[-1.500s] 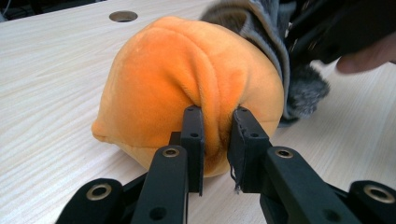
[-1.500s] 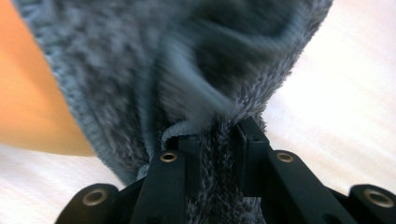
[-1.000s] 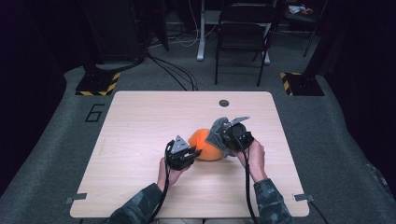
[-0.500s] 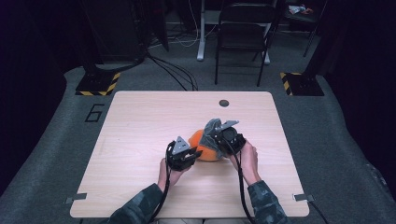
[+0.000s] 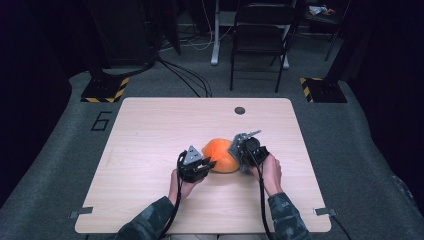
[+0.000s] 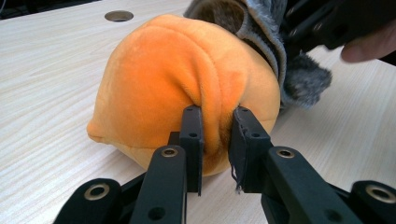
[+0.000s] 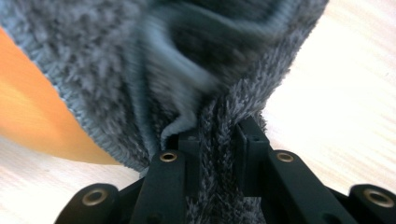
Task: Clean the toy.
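A pale wooden table point(image 5: 150, 130) is standing on grey carpet in a dark room, with a black chair point(image 5: 260, 30) beyond its far edge and a small round hole point(image 5: 240, 110) near that edge. Toward the middle of the near half, an orange plush ball point(image 5: 219, 155) is resting on the table. The left tool point(image 5: 206, 165) is pinching a fold of its orange fabric. The right tool point(image 7: 217, 135) is clenching a grey fuzzy knit cover point(image 6: 271, 42) (lying against the ball's right side).
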Demonstrator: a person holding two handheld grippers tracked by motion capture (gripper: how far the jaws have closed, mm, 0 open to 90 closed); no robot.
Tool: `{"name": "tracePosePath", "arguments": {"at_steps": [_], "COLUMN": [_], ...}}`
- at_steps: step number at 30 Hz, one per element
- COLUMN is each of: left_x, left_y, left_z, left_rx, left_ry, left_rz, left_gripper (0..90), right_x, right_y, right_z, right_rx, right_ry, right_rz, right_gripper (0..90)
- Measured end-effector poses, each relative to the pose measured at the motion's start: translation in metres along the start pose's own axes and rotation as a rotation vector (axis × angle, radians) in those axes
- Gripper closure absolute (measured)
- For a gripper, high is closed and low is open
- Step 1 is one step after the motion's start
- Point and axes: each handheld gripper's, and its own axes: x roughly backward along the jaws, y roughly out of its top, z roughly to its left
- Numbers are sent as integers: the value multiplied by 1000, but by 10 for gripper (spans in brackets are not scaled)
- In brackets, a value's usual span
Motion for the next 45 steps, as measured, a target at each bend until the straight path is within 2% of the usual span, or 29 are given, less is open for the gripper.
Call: {"name": "tracePosePath", "arguments": {"at_steps": [1,2,4,5,7,8,10,13,15,17,20,22,23,25,27,30,33,35,36,37,40,42,45], "left_x": [0,0,-1,0,0,0,1,2,1,1,2,2,1,2,4,7,8,8,8,8,6,1,-8], "left_y": [0,0,0,0,0,0,0,1,0,0,0,0,0,1,2,2,3,3,3,2,0,-1,-6], "left_z": [0,1,0,1,2,3,3,5,4,4,6,6,4,2,1,0,-1,-1,-1,0,2,1,1], "left_rx": [-8,-13,-4,-7,-2,-4,4,9,3,6,2,-2,-6,-23,-55,-105,-122,-138,-133,-134,-122,-132,-141], "left_ry": [-1,-1,-2,-8,-4,-4,-3,-6,2,2,3,-2,2,11,26,48,63,89,94,107,107,95,103], "left_rz": [-1,2,-7,-1,-9,-6,-6,-5,-15,-15,-13,-9,-12,-13,-16,-18,-15,-7,-7,-9,-9,-12,-13], "left_gripper": [757,757,756,756,754,753,751,750,750,749,746,739,730,684,618,545,500,456,445,440,425,424,539], "right_x": [-3,-7,-17,-23,-29,-27,-20,2,20,38,54,50,43,27,24,24,22,22,22,22,21,21,21], "right_y": [-2,-4,-10,-14,-18,-16,-10,-2,4,11,18,19,18,14,13,12,12,12,11,11,10,10,10], "right_z": [-1,0,-5,-6,-11,-12,-12,-14,-13,-10,3,13,17,21,20,14,14,14,13,12,9,11,13], "right_rx": [11,-5,7,-10,-45,-41,-20,-11,-17,-2,34,78,93,99,71,58,57,53,45,46,31,34,46], "right_ry": [-12,-3,-14,-5,37,37,12,-7,11,27,76,104,99,59,58,75,63,53,44,35,45,44,41], "right_rz": [8,4,20,38,31,38,49,3,-54,-113,-144,-112,-94,-90,-114,-129,-157,-158,-155,-163,-169,-167,-173], "right_gripper": [754,754,754,754,754,754,755,755,755,755,753,751,751,752,753,753,753,752,753,753,753,753,752]}}
